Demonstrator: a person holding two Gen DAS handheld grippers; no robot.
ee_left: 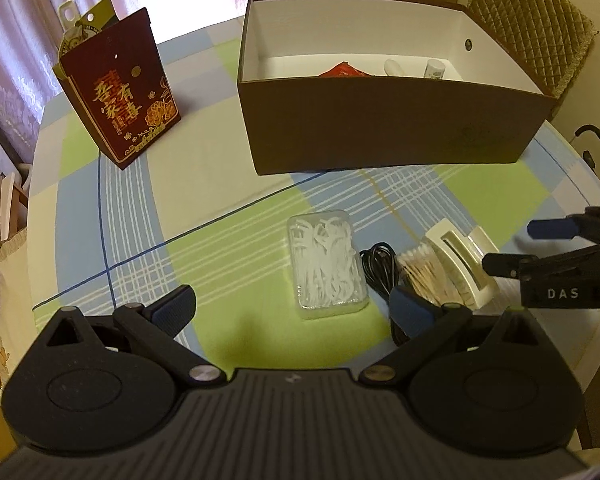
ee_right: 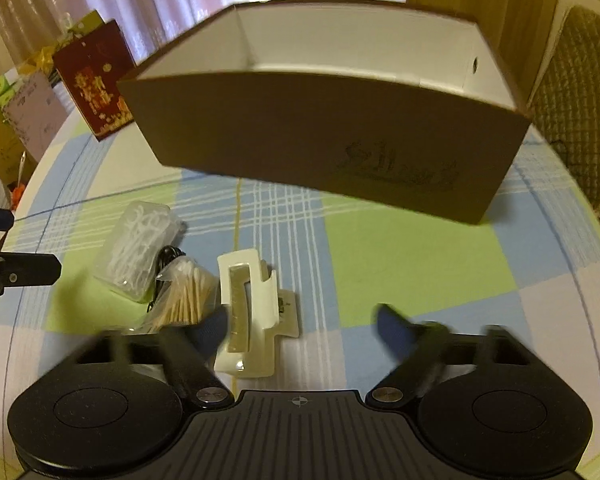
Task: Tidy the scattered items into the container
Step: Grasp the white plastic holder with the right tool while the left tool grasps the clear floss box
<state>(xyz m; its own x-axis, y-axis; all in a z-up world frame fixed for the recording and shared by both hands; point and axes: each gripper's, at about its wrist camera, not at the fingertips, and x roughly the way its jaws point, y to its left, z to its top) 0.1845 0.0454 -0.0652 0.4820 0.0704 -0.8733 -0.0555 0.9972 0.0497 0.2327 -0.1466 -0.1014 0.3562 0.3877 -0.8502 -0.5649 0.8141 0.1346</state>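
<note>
Brown container [ee_left: 384, 128]: open-topped box at the far side of the bench [ee_left: 236, 184], long axis across the view.

Floss-pick case [ee_left: 327, 264]: clear, lying flat, long axis running away from the left tool [ee_left: 294, 306].

Black cable [ee_left: 378, 268], cotton-swab bag [ee_left: 422, 276], white clip holder [ee_left: 462, 264]: in a row to the case's right, closely packed.

White clip holder, right wrist view [ee_right: 246, 308]: long axis toward the container.

Left tool: fingers wide apart, holding nothing.

Right tool [ee_right: 304, 324]: fingers wide apart, holding nothing; left fingertip [ee_right: 212, 330] overlaps the holder's edge, contact uncertain.

Left view only: red packet [ee_left: 342, 69] and two white items inside the container. Right view hides the container's floor.

Red gift bag [ee_left: 120, 92]: upright, left of the container.
</note>
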